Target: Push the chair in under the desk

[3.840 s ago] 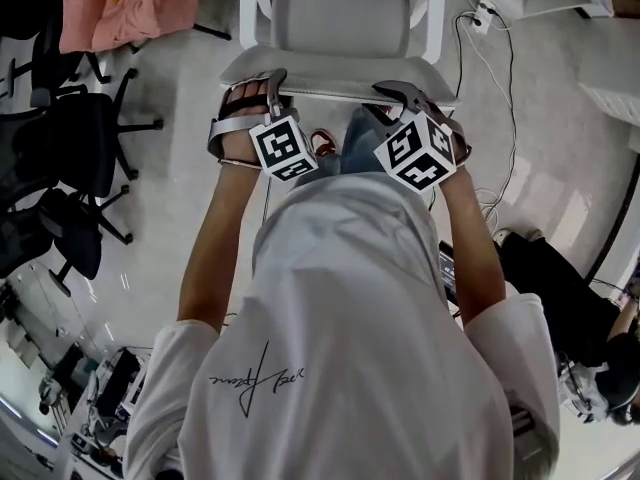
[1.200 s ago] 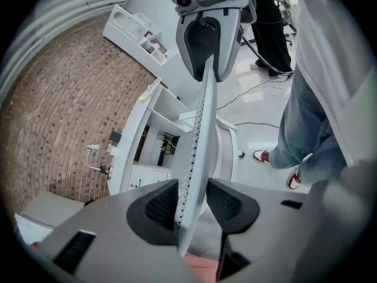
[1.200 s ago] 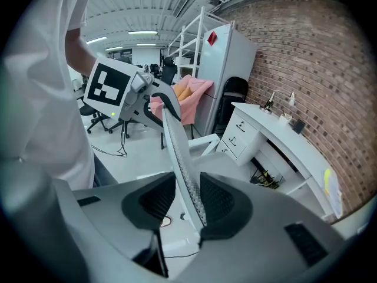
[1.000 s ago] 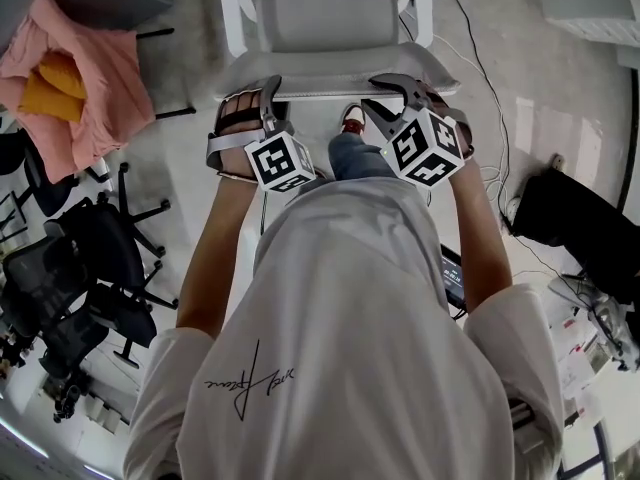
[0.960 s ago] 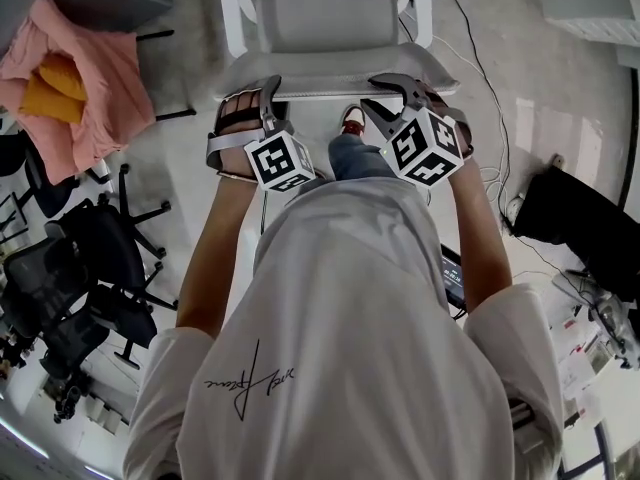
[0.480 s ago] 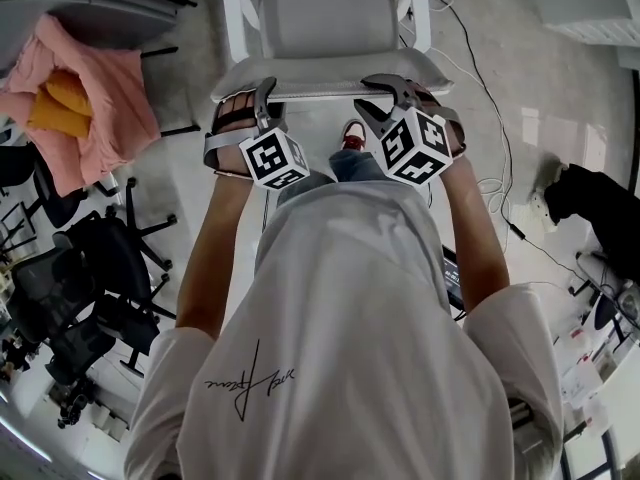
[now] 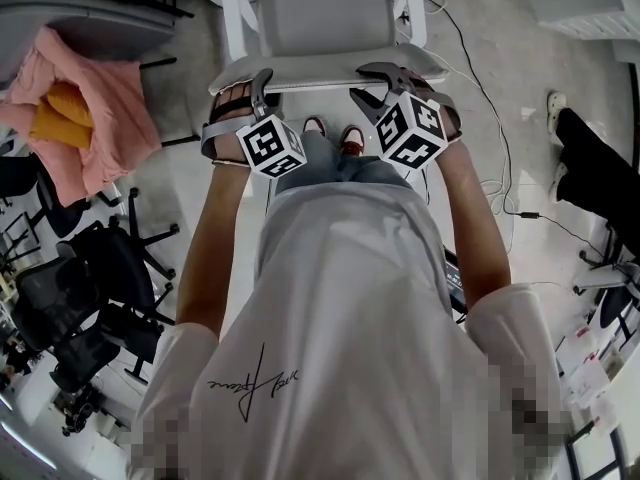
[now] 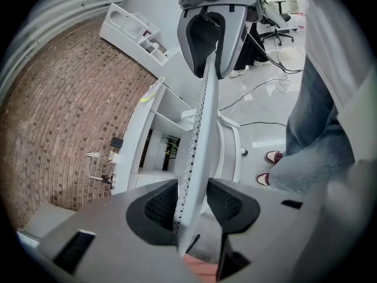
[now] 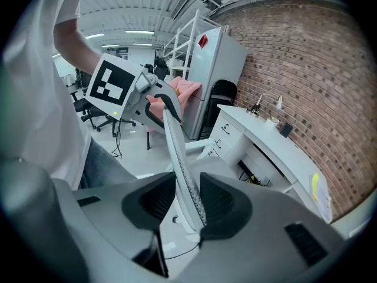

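Note:
A pale grey office chair [image 7: 320,8] stands in front of me, its seat facing away. Both grippers clamp the top rim of its backrest [image 7: 325,71]. My left gripper [image 7: 262,76] is shut on the rim's left part, and my right gripper [image 7: 370,71] is shut on its right part. In the left gripper view the perforated backrest edge [image 8: 203,117] runs straight between the dark pads [image 8: 162,208] of the left gripper [image 8: 191,202]. The right gripper [image 9: 185,202] pinches the same rim [image 9: 174,140]. A white desk [image 9: 265,143] stands beyond the chair along a brick wall; the desk [image 8: 138,140] also shows from the left gripper.
A pink cloth [image 7: 95,98] lies over a chair at the left. Black office chairs [image 7: 90,268] crowd the lower left. Cables [image 7: 490,118] trail across the floor on the right, near dark legs [image 7: 595,158]. My shoes [image 7: 330,130] stand just behind the chair.
The chair and I have moved forward together; the floor and side objects have slid back in the head view. Both grippers keep their hold on the backrest.

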